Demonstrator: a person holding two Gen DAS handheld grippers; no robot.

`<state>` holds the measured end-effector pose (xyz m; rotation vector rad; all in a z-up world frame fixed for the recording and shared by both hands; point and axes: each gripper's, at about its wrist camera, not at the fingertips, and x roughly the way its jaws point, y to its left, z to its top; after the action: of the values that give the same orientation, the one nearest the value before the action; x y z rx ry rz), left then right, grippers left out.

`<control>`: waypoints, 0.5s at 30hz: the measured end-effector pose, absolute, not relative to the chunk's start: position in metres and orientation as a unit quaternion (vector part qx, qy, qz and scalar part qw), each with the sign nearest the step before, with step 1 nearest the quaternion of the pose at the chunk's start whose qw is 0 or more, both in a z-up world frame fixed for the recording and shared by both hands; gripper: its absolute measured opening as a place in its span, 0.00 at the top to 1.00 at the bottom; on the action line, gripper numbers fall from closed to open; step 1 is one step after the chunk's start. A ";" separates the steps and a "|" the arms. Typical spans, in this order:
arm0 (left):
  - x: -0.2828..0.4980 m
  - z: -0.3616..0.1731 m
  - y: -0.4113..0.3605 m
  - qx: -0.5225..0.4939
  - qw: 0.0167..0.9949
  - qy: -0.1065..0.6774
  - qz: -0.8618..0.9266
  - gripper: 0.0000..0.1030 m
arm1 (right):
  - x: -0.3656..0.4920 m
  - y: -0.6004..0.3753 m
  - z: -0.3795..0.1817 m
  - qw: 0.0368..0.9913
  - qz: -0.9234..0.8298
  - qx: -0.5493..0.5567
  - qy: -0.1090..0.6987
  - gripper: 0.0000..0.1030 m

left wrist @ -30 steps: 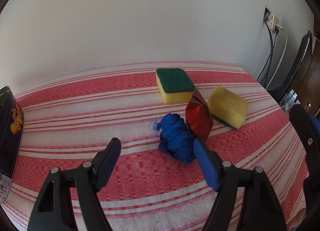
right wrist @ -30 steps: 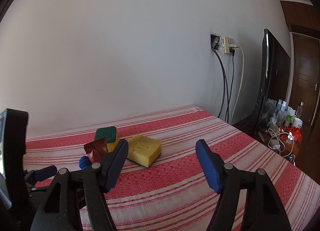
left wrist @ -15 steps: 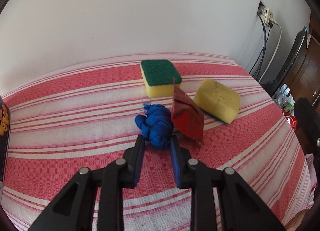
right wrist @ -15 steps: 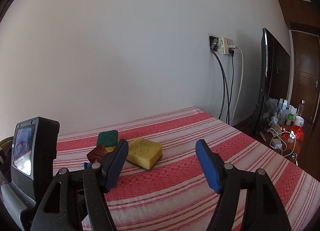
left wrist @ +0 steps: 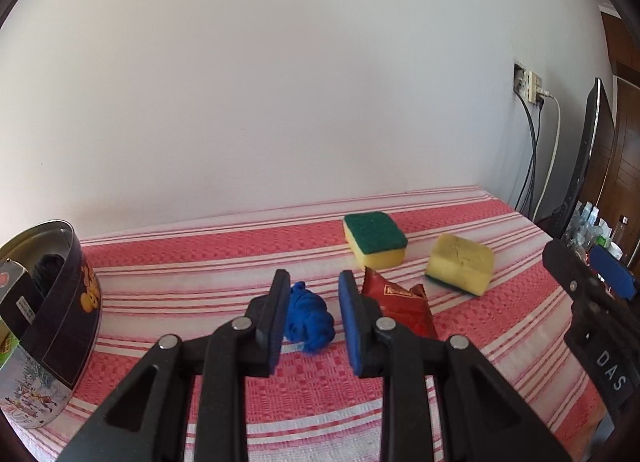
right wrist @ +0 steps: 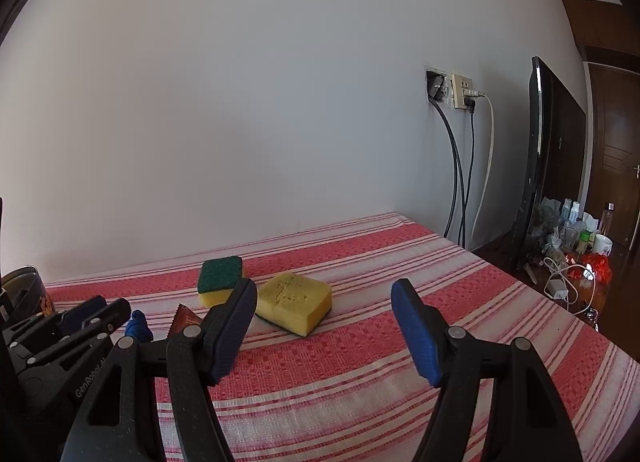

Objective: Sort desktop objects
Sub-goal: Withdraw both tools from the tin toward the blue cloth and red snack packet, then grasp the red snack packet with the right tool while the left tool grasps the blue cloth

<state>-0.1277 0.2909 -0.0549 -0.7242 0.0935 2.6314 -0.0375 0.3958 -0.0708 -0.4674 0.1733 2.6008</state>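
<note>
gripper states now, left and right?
Left gripper: closed on the blue cloth.
Right gripper: open, holding nothing.

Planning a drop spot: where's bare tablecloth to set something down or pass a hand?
Free: tablecloth right of the yellow sponge, out to the edge; the stretch between the tin and the blue cloth bundle; the back strip left of the green-topped sponge. Crowded: sponges, red packet and bundle cluster mid-table, the bundle in the left hand-held gripper.

right hand-held gripper: "DAS" | left hand-held gripper: "GenRobot"
</note>
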 end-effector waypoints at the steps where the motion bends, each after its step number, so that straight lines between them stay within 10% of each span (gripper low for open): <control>1: -0.129 -0.054 0.288 -0.258 0.204 0.028 0.944 0.77 | -0.038 0.395 -0.071 0.244 0.952 -0.172 0.061 0.30; 15: -0.124 -0.053 0.265 -0.245 0.228 0.006 0.942 0.77 | -0.038 0.385 -0.068 0.252 0.953 -0.163 0.035 0.30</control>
<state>-0.1240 0.2654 -0.0532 -0.6755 0.0156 2.5941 -0.0379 0.3848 -0.0677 -0.4435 0.0962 2.5929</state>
